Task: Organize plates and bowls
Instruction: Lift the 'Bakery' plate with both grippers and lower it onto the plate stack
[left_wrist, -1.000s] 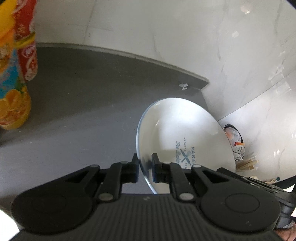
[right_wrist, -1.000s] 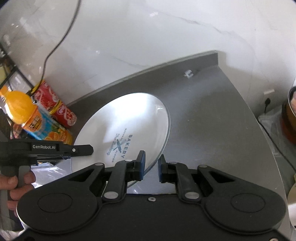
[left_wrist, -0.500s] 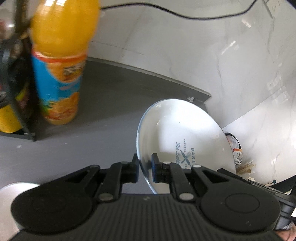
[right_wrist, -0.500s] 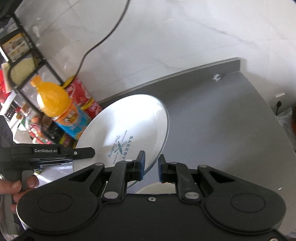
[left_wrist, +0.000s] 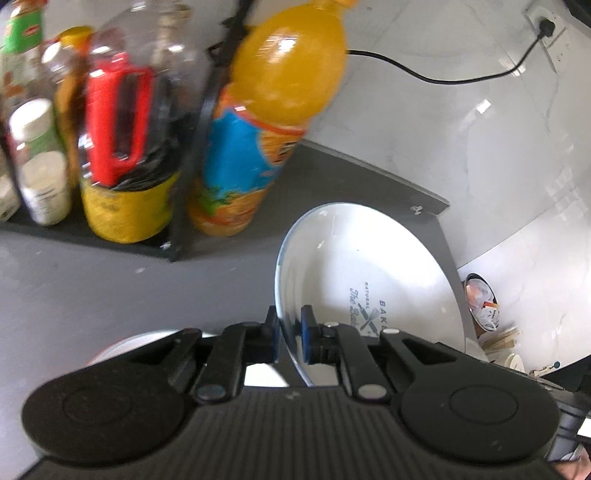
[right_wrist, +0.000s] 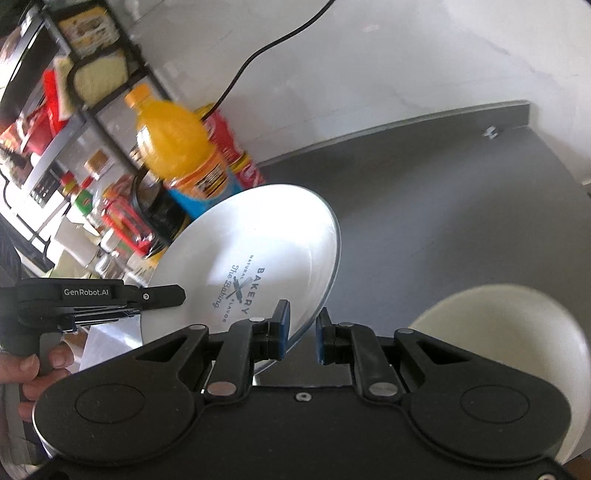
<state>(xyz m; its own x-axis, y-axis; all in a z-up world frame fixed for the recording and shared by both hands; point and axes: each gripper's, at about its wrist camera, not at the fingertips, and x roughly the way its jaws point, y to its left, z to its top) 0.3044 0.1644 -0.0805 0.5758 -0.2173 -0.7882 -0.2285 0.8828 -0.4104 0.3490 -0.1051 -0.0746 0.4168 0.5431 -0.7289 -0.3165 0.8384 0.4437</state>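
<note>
While both grippers are pinching opposite rim edges of the white bakery plate (right_wrist: 251, 254), left gripper (left_wrist: 288, 334) and right gripper (right_wrist: 301, 334) are carrying it above the grey counter (right_wrist: 443, 206); glazed ceramic is seeming stiff, slippery, breakable.

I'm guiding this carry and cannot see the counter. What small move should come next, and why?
Probably lower the white printed bakery plate onto the grey counter. Both tongs, left and right, pinch its rim, it hangs tilted, and the orange juice bottle stands close behind.
</note>
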